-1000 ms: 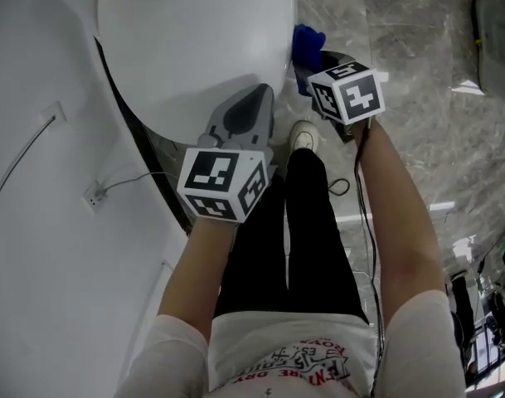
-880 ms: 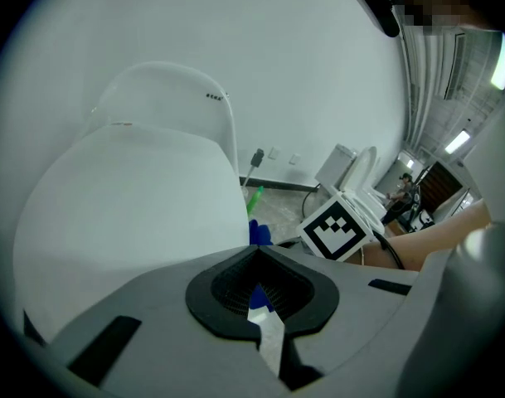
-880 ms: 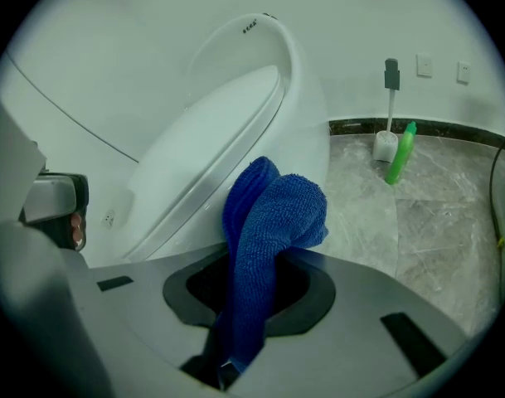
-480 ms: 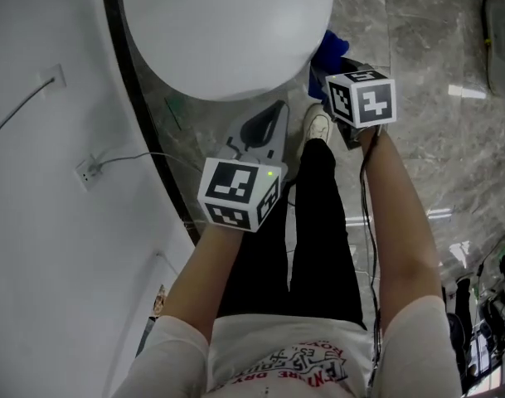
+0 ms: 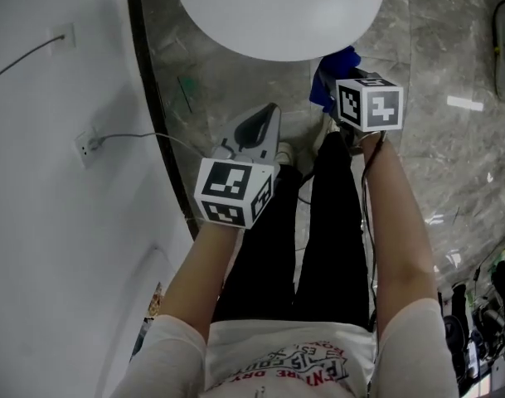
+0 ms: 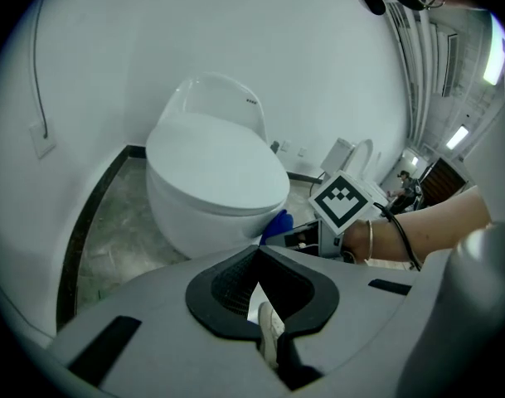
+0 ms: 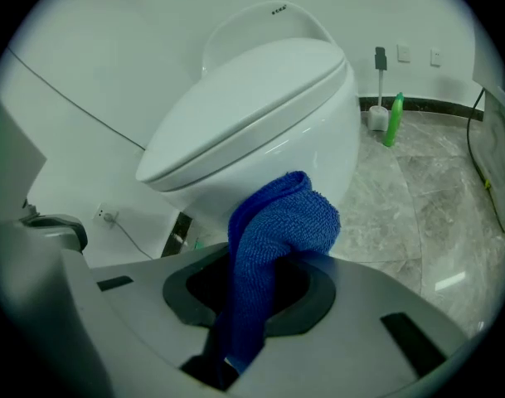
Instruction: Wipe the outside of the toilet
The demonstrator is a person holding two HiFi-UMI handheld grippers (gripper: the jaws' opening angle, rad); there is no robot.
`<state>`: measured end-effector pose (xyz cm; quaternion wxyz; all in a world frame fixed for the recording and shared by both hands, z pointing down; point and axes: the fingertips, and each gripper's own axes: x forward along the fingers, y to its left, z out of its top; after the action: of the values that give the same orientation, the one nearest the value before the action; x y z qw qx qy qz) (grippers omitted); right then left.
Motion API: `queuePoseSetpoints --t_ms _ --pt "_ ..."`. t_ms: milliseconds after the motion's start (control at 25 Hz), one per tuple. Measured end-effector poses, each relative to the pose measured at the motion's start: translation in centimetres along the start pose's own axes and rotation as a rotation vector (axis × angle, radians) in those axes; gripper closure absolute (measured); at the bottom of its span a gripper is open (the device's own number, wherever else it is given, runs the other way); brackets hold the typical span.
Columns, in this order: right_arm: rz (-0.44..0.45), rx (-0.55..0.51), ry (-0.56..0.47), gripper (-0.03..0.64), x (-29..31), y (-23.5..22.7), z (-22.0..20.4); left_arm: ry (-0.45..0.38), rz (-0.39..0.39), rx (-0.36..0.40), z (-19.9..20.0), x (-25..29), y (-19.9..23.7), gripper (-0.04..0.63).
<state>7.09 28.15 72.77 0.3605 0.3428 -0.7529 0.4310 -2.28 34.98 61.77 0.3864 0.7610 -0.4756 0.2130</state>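
Observation:
The white toilet (image 5: 277, 15) with its lid down fills the top of the head view. My right gripper (image 5: 339, 85) is shut on a folded blue cloth (image 7: 277, 230), which sticks up from the jaws right next to the bowl's front side (image 7: 318, 148). Whether the cloth touches the bowl I cannot tell. The left gripper (image 5: 267, 118) hangs over the marble floor, short of the toilet (image 6: 211, 181), with its jaws shut on nothing. In the left gripper view, the cloth (image 6: 275, 225) and the right gripper's marker cube (image 6: 343, 204) show to the right of the bowl.
A white wall (image 5: 53, 181) with a socket and cable (image 5: 88, 145) runs along the left. Against the back wall stand a toilet brush (image 7: 378, 98) and a green bottle (image 7: 391, 121). The person's legs and a white shoe (image 5: 284, 152) are below the grippers.
The toilet has slid towards the top of the head view. The left gripper, earlier over the lid's edge, now sits apart from it above the floor. The right gripper still holds the cloth.

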Motion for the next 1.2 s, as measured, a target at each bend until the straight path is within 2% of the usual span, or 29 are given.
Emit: queuePoseSetpoints --t_ms 240,440,640,800,1200 --pt "0.060 -0.076 0.033 0.541 2.2 7.1 -1.6 0.005 0.055 -0.054 -3.9 -4.3 4.3 0.589" --pt "0.140 -0.168 0.049 0.541 3.2 13.0 -1.4 -0.008 0.101 -0.119 -6.1 -7.4 6.0 0.589" --pt "0.170 -0.141 0.002 0.541 0.4 16.5 0.3 -0.037 0.130 -0.154 -5.2 -9.7 6.5 0.589" --pt "0.136 -0.117 -0.078 0.541 -5.7 17.7 2.6 -0.107 0.130 -0.159 -0.6 -12.1 5.4 0.589" --pt "0.022 -0.232 -0.333 0.541 -28.7 21.1 13.4 -0.312 0.083 -0.079 17.5 -22.2 -2.9 0.589"
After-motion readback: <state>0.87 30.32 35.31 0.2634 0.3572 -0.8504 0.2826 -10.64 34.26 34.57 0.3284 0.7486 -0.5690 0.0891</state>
